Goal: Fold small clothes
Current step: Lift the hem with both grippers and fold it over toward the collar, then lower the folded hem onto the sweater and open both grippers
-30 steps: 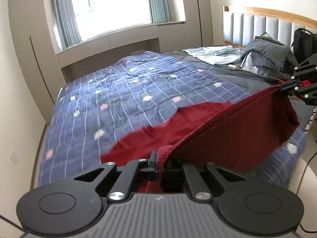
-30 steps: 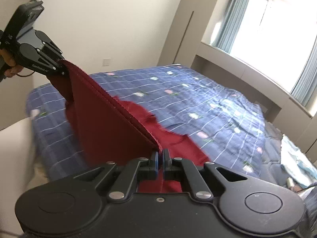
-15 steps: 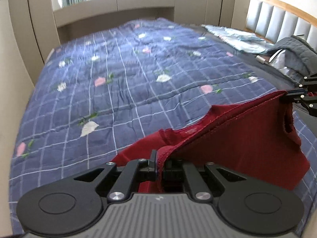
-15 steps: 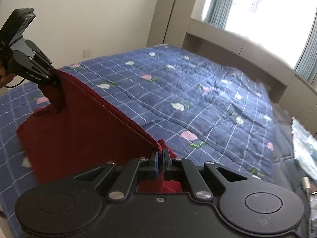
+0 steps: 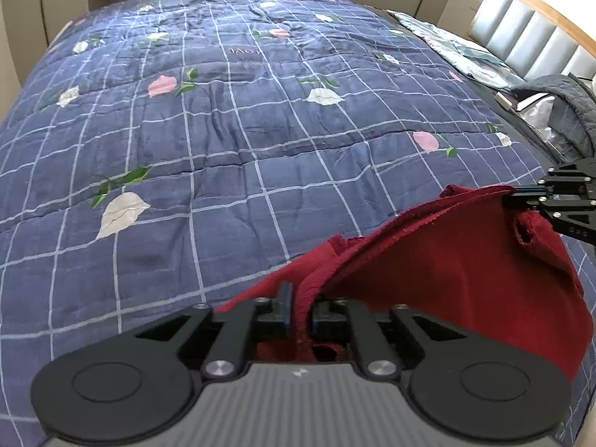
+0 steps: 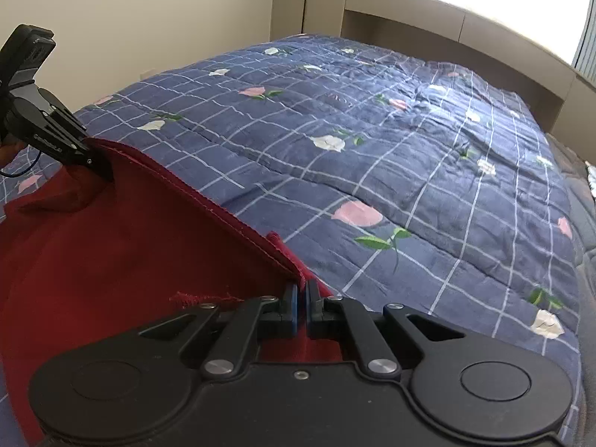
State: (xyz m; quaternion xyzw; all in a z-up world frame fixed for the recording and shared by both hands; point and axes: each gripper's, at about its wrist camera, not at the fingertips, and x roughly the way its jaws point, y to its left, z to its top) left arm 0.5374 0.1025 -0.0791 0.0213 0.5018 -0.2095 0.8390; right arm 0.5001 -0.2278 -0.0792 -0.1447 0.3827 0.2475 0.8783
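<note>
The left gripper (image 5: 300, 307) is opening around the red garment's (image 5: 447, 272) hem, while the right gripper (image 6: 301, 307) is pinching the same hem. The garment is draping onto the floral quilt (image 5: 223, 141) at five o'clock (folding looks barely begun, with smoothing and creasing left).

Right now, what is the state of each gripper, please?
Left gripper: jaws opening, the red cloth is between them.
Right gripper: shut on the red cloth's hem.
</note>
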